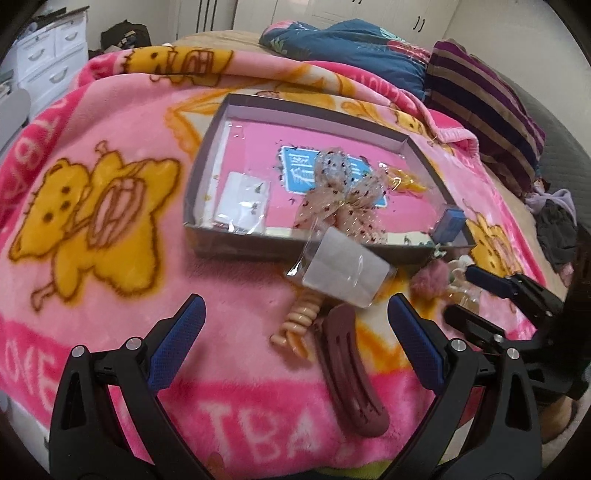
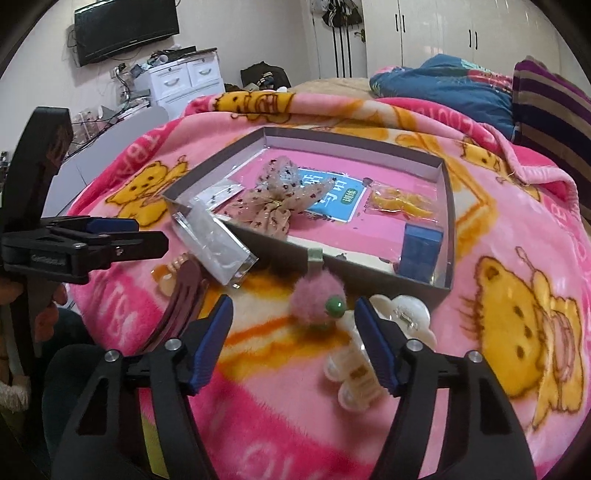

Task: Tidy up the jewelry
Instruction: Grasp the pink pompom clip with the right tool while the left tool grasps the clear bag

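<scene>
A shallow grey box lies on the pink blanket. It holds a lace bow, an earring card, a yellow clip in a bag and a blue box. A clear packet leans on the box's near wall. In front lie a maroon hair clip, a beige coil tie, a pink pompom clip and a white pearl claw clip. My left gripper is open above the maroon clip. My right gripper is open around the pompom.
Folded blue and striped blankets lie behind the box. A white drawer unit and a TV stand at the far wall. Each gripper shows in the other's view: the right, the left.
</scene>
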Demonstrator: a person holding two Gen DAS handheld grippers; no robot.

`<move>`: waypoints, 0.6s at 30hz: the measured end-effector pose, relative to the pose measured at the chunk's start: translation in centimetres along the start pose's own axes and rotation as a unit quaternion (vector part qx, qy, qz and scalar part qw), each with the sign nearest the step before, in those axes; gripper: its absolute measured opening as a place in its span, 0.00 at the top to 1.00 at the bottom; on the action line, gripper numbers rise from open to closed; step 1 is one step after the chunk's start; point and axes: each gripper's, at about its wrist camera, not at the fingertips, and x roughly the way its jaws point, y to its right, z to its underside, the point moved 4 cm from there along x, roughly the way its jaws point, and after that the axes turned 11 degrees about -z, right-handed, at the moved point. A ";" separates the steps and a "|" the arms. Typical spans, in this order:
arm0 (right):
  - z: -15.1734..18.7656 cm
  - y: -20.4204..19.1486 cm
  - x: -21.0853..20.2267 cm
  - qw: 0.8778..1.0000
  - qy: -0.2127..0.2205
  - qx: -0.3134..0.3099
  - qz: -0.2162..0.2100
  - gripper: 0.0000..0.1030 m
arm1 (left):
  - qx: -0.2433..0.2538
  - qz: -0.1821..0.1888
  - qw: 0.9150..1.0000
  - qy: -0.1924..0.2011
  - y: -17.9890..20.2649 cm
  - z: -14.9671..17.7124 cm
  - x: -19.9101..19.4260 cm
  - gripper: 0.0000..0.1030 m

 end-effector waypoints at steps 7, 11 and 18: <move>-0.9 1.0 1.9 1.000 -0.022 0.007 0.007 0.46 | -0.014 0.043 0.999 -0.020 0.1 -1.1 2.0 0.10; -0.7 1.2 3.1 0.999 -0.041 0.008 0.011 0.54 | -0.018 0.050 0.998 -0.027 0.2 -1.3 2.9 0.10; -0.6 1.3 4.5 0.998 -0.058 0.009 0.017 0.72 | -0.021 0.064 0.997 -0.029 0.5 -1.2 3.7 0.19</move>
